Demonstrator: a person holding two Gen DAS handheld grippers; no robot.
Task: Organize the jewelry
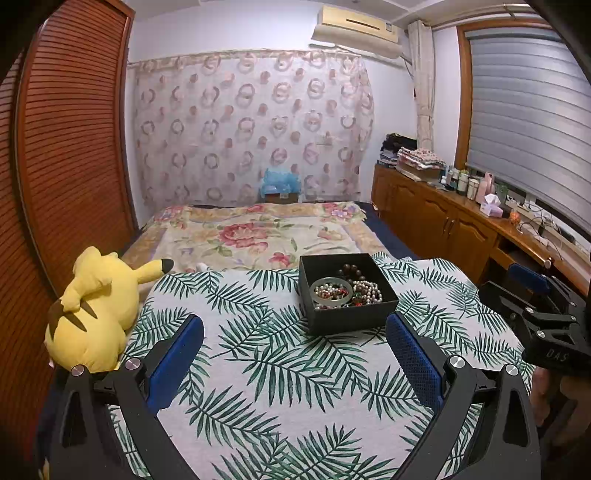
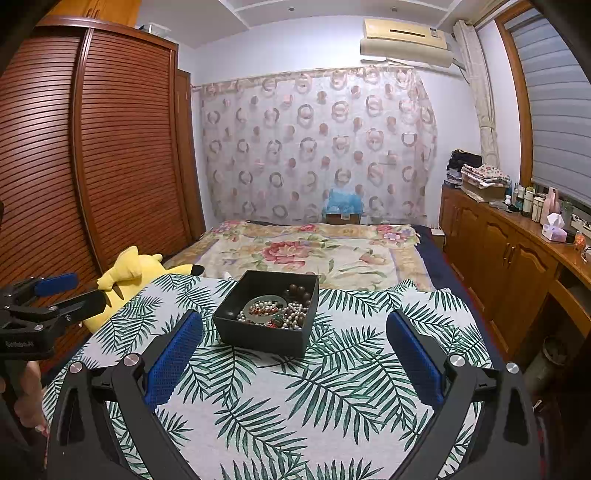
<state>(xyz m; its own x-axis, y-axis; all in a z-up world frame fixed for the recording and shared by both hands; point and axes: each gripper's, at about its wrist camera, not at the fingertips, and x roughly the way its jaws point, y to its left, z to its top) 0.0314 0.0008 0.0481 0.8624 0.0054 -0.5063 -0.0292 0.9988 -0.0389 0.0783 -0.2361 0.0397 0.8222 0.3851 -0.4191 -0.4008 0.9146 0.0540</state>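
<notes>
A square black cardboard box (image 1: 347,295) heaped with tangled bead strands and a pale bangle (image 1: 331,290) is seen on the palm-print tabletop (image 1: 258,369). The jaws of the left gripper (image 1: 295,354) and right gripper (image 2: 295,350) are spread wide, holding nothing. If one strand is pulled, the knotted rest could be dragged out or the light box tipped.

I'm in a home bedroom: bed (image 1: 258,232) with floral blanket; louvred wooden wardrobe (image 1: 70,147) left of the bed; low cabinets (image 1: 436,218) carrying bottles and folded laundry to its right; patterned curtain (image 1: 251,125) behind; air conditioner (image 1: 356,29) above; yellow plush toy (image 1: 96,310) nearer me
</notes>
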